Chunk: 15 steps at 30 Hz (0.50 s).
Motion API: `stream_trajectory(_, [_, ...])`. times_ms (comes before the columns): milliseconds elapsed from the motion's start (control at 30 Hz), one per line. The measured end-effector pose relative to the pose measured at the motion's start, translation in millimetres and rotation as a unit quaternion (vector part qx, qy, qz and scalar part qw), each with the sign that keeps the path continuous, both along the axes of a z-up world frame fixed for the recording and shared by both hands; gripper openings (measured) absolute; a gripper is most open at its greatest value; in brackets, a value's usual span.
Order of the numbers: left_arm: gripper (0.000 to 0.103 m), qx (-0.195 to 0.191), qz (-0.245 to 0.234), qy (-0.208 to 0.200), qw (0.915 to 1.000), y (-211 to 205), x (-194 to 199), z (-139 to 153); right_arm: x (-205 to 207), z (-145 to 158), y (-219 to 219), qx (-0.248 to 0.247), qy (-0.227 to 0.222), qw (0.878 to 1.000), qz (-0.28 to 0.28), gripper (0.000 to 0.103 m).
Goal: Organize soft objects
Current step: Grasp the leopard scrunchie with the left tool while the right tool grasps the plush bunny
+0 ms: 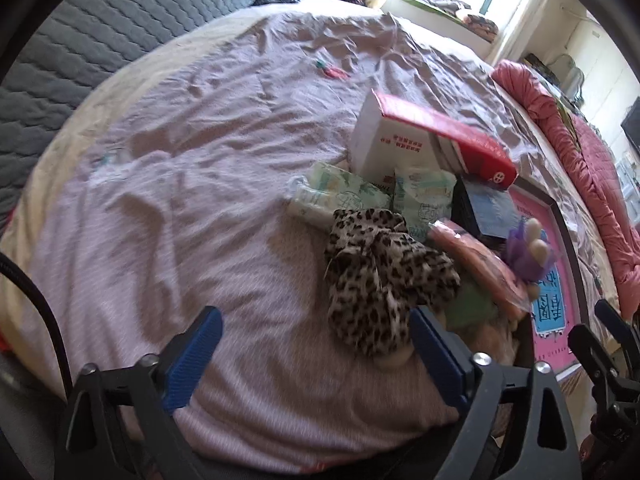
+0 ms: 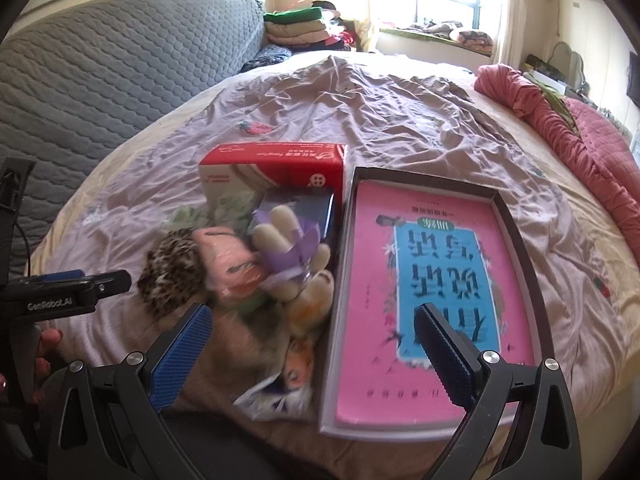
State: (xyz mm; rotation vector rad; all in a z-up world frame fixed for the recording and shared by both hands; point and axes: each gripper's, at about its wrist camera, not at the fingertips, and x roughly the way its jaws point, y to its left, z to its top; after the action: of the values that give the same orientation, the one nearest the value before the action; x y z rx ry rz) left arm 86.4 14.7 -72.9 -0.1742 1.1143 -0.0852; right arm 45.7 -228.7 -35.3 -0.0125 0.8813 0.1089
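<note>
A pile of soft things lies on the lilac bed sheet (image 1: 180, 200). It holds a leopard-print cloth (image 1: 384, 276) (image 2: 172, 276), two green tissue packs (image 1: 344, 196), a pink packet (image 1: 476, 264) (image 2: 228, 264) and a purple-dressed plush toy (image 1: 528, 252) (image 2: 288, 256). My left gripper (image 1: 316, 356) stands open just short of the leopard cloth, whose near end hangs beside the right finger (image 1: 436, 356). My right gripper (image 2: 314, 352) is open above the blurred near end of the pile and the tray's left wall. Nothing is held.
A red-and-white box (image 1: 428, 140) (image 2: 276, 168) leans behind the pile. A dark tray (image 2: 516, 216) with a pink-and-blue book sits to the right. A rolled pink quilt (image 2: 560, 120) lines the right side, with a grey quilted headboard (image 2: 120, 64) at left and folded clothes (image 2: 300, 28) at the back.
</note>
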Motion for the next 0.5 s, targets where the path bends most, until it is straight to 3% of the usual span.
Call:
stream_trajectory(133, [0.07,-0.032,-0.014,0.022,0.9991,-3.0,22.4,-19.2,18.8,-12.7,-2.3,0.002,0.011,1.0,0.005,0.1])
stream_trajectory(267, [0.061,-0.06,-0.019,0.032,0.9975,-1.6,36.5,-32.6,35.8,-24.4,-3.4,0.002,0.017,1.0,0.011,0.092])
stream_trajectory(367, [0.055,-0.066,-0.021,0.03,0.9971,-2.2,44.1,-36.1,47.7,-31.1,-2.7,0.006,0.022,1.0,0.016,0.08])
stream_trajectory(500, [0.032,-0.076,-0.03,0.032,0.9961,-4.4,53.0,-40.0,59.0,-38.6,3.0,0.014,0.027,0.999,0.031,0.074])
